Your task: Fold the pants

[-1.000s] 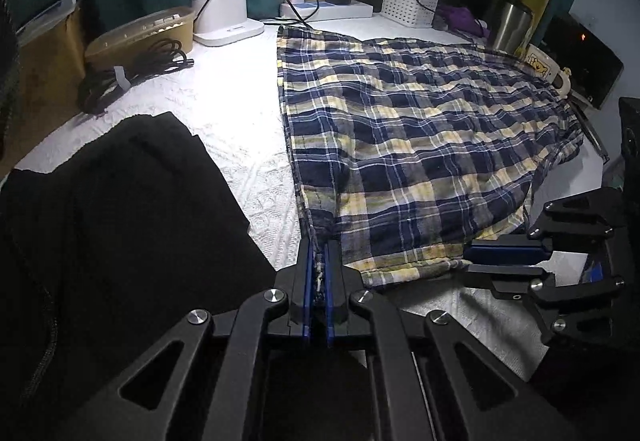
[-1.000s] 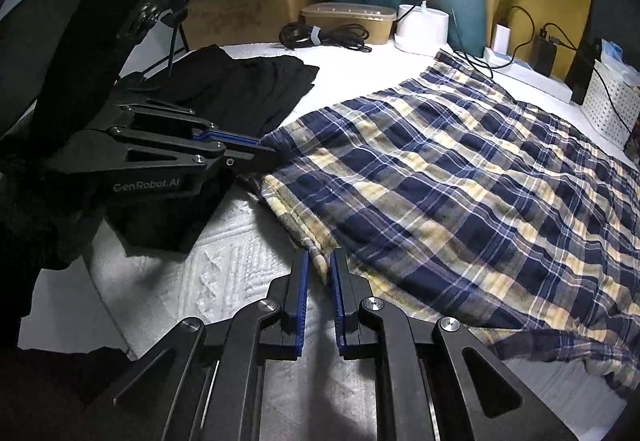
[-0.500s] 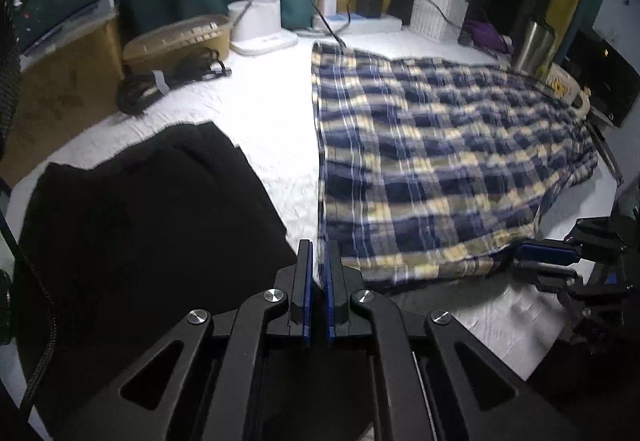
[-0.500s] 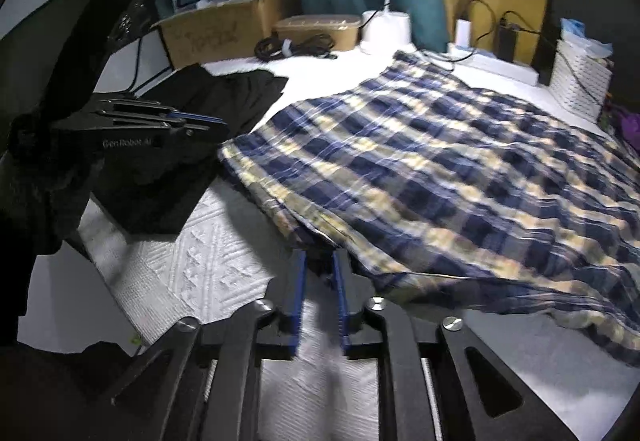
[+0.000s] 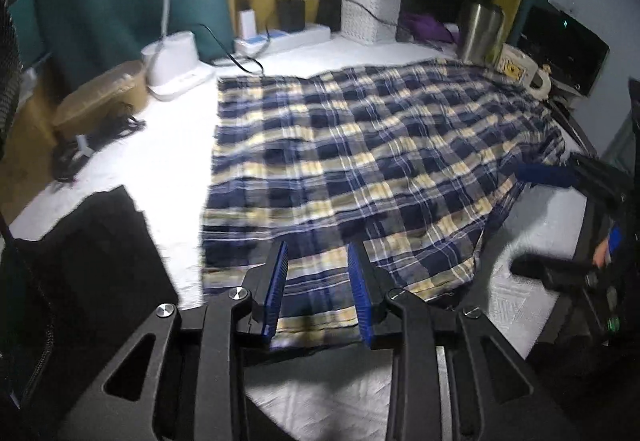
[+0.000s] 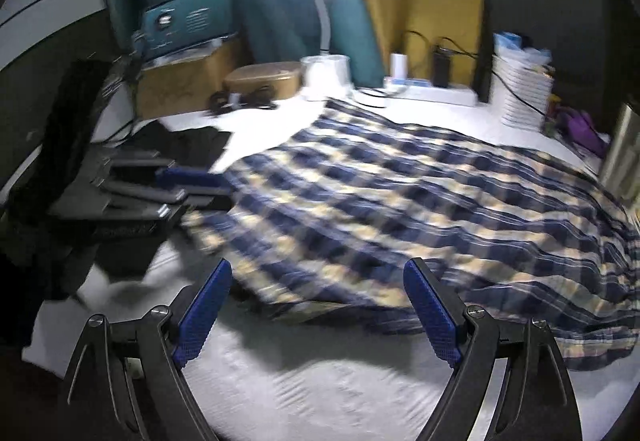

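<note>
On the white table (image 5: pixel 172 145): plaid pants (image 5: pixel 360 169) spread flat | left gripper (image 5: pixel 318 291) jaws opening above near hem, gripping nothing | right gripper (image 6: pixel 316 305) jaws opening wide, empty, at pants' edge.

The pants (image 6: pixel 400 209) smear with motion blur in the right wrist view, so their near hem and folds cannot be read; their far right end runs out past the frame edge. The left claw (image 6: pixel 192 187) there is a dark blur, its pad gap unclear. In the left wrist view the right claw (image 5: pixel 536 221) is cut by the right edge and its lower finger is a smudge. The black cloth (image 5: pixel 80 265) loses all detail in shadow. The box (image 6: pixel 188 21) print is too small to read
</note>
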Available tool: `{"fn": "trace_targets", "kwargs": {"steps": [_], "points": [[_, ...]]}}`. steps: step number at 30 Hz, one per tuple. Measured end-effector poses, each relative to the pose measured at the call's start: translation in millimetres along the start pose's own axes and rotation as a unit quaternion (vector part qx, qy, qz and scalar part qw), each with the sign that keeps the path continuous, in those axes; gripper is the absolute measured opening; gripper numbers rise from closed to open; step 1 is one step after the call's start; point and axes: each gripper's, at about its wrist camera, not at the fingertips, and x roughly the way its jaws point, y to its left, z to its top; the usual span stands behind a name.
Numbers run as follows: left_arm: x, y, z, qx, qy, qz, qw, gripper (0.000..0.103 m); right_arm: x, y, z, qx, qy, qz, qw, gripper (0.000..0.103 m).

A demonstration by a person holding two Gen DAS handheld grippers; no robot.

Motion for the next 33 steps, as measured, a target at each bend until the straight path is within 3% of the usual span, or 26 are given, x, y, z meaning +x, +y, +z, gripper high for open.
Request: {"fn": "trace_targets", "kwargs": {"steps": [7, 10, 16, 23, 33], "points": [[27.5, 1.5, -11.4, -0.010, 0.042, 0.007, 0.9990, 0.030, 38.3, -25.9, -3.0, 0.012, 0.029, -0.045, 0.999, 0.089], [25.9, 7.6, -16.9, -0.025, 0.043, 0.005, 0.9988, 0.030, 48.8, -26.3, -15.8, 0.007, 0.060, -0.040, 0.997, 0.088], [19.7, 12.9, -18.1, -0.030, 0.055, 0.020, 0.9979, 0.031, 39.5, -22.8, -24.6, -0.005, 0.064, -0.032, 0.997, 0.088], [3.7, 18.3, 19.3, -0.012, 0.018, 0.033, 0.9992, 0.031, 17.6, -40.6, -3.3, 0.014, 0.031, -0.032, 0.999, 0.088], [50.0, 12.1, 74.9, 0.021, 0.022, 0.009, 0.9995, 0.031, 21.9, -86.5, 26.9, 0.038, 0.013, -0.069, 0.997, 0.088]]}}
